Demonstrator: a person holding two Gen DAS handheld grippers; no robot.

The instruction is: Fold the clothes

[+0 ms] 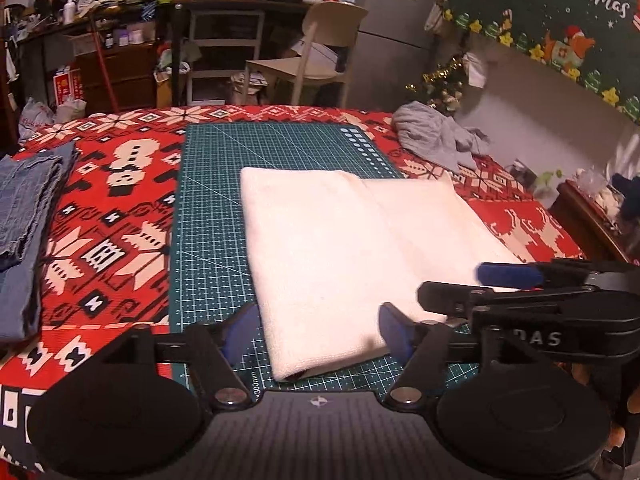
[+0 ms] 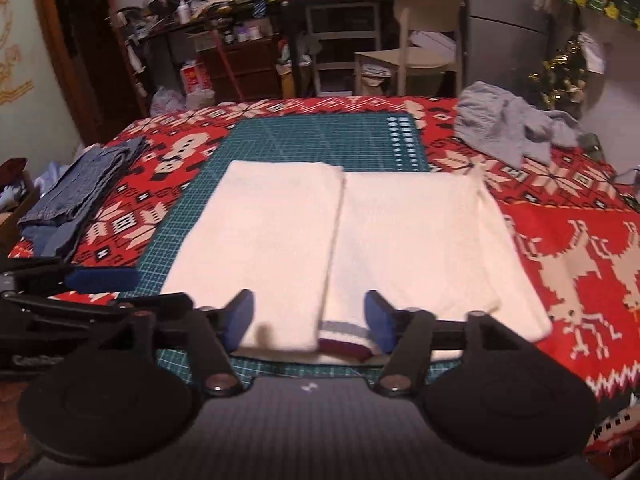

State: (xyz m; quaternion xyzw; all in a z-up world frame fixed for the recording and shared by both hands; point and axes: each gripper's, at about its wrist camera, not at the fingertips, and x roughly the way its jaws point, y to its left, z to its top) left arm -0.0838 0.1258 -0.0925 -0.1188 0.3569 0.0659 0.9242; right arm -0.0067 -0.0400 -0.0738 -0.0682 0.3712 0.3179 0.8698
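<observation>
A white garment (image 1: 340, 248) lies folded flat on the green cutting mat (image 1: 208, 200). In the right wrist view the white garment (image 2: 360, 232) shows two flaps meeting along a middle line, and a maroon and grey striped hem (image 2: 344, 338) peeks out at its near edge. My left gripper (image 1: 318, 330) stands open over the garment's near left corner, with its pads clear of the cloth. My right gripper (image 2: 310, 320) is open above the near edge, either side of the striped hem. Each gripper also shows at the edge of the other's view as a blue pad (image 1: 508, 276) (image 2: 100, 278).
Folded denim (image 1: 24, 220) (image 2: 76, 196) lies on the red patterned tablecloth (image 1: 112, 208) at the left. A crumpled grey garment (image 1: 436, 136) (image 2: 508, 124) sits at the far right. A chair (image 1: 316, 52) and cluttered shelves stand beyond the table.
</observation>
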